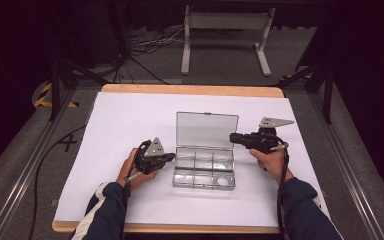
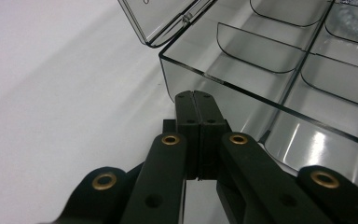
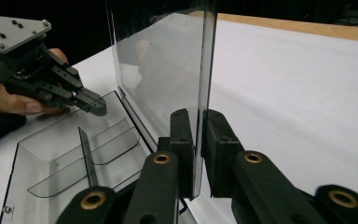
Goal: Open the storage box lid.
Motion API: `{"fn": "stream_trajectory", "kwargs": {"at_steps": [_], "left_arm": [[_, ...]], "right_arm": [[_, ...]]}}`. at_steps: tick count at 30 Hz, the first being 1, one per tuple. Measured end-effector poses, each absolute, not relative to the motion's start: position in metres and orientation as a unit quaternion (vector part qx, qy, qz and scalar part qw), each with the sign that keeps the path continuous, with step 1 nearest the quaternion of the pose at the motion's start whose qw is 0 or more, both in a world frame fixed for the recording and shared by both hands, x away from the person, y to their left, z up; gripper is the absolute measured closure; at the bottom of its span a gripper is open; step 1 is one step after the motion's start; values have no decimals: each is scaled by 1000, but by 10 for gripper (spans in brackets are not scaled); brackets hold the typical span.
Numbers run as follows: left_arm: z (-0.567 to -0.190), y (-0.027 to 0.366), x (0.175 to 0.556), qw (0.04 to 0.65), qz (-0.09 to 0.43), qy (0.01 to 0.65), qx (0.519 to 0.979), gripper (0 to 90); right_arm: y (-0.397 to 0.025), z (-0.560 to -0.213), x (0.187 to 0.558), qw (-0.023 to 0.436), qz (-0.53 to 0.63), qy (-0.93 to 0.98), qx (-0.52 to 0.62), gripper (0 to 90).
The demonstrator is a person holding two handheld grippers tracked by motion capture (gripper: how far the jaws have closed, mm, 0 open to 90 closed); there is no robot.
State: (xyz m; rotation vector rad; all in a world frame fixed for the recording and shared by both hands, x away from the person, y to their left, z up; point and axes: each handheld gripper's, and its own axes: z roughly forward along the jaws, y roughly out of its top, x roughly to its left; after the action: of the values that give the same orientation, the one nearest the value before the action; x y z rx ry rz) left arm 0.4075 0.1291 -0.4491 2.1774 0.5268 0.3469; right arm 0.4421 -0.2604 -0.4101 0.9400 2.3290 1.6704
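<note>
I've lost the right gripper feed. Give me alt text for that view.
The right gripper straddles the edge of the clear box's upright lid, jaws slightly apart around it. Left of it lies the open divided box, with the left gripper at its far side, on a white table.

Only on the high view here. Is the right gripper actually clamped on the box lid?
Observer: Not clamped. In the right gripper view the lid edge sits between the right gripper fingers, with a gap on one side.
Operator: Left fingers open or shut?
Observer: Shut. In the left gripper view the left gripper tips point at the box side wall; I can't tell if they touch it.
</note>
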Motion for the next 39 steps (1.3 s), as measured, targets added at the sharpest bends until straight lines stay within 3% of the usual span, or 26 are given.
{"fn": "stream_trajectory", "kwargs": {"at_steps": [24, 39], "left_arm": [[-446, 131, 408, 426, 143, 213, 867, 900], [-426, 137, 399, 470, 148, 212, 844, 900]], "right_arm": [[-255, -394, 427, 113, 540, 794, 255, 811], [-254, -392, 415, 122, 532, 804, 238, 778]]}}
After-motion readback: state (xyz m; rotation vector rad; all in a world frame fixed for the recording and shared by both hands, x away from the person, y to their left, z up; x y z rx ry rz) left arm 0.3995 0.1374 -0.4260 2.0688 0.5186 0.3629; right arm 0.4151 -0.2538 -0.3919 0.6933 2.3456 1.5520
